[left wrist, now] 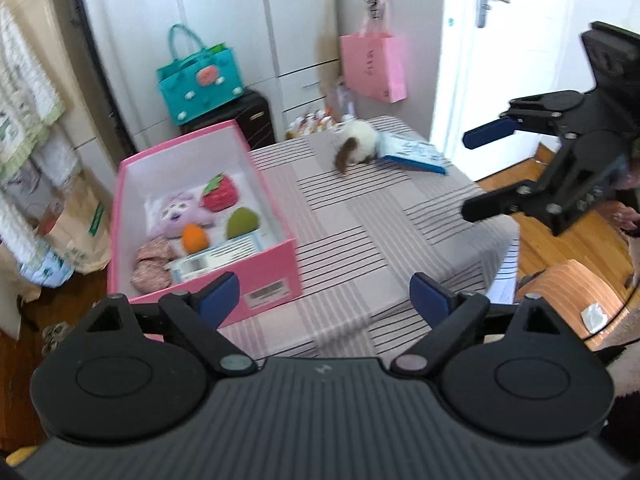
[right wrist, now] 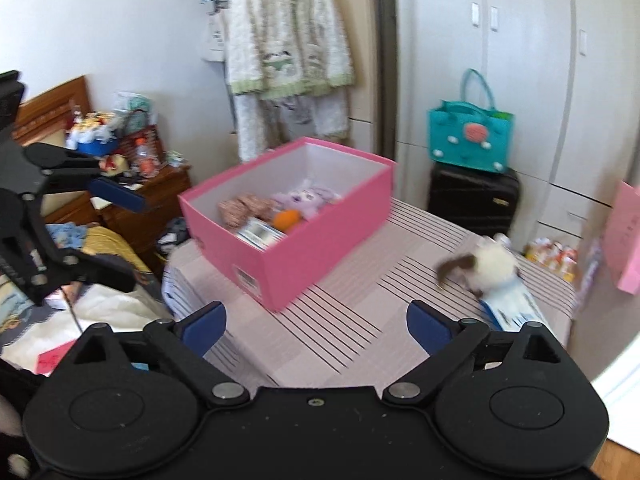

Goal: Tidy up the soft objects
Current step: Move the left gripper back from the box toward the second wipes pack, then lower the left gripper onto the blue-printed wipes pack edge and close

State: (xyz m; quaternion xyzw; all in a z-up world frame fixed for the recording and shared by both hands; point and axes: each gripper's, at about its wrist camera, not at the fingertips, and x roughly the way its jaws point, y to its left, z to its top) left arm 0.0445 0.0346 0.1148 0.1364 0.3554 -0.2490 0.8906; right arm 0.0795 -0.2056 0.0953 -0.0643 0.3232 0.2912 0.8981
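An open pink box (left wrist: 276, 268) (right wrist: 320, 256) stands on the striped table (left wrist: 360, 240). Inside lie a strawberry plush (left wrist: 219, 192), a purple plush (left wrist: 176, 212), an orange toy (left wrist: 195, 237), a green toy (left wrist: 242, 222), a pinkish cloth bundle (left wrist: 154, 264) and a packet (left wrist: 216, 256). At the table's far end a white and brown plush (left wrist: 358, 148) (right wrist: 492, 266) leans against a blue and white packet (left wrist: 416, 154) (right wrist: 516, 308). My left gripper (left wrist: 324, 300) (right wrist: 134, 242) is open and holds nothing, near the box's corner. Off the table's side, my right gripper (left wrist: 466, 176) (right wrist: 316, 328) is open too, with nothing in it.
A teal bag (left wrist: 200, 80) sits on a black suitcase (left wrist: 248, 120) behind the table. A pink bag (left wrist: 374, 66) hangs from a door handle. Clothes (right wrist: 288, 40) hang on the wall above a cluttered wooden cabinet (right wrist: 152, 200). Wooden floor (left wrist: 560, 240) lies beside the table.
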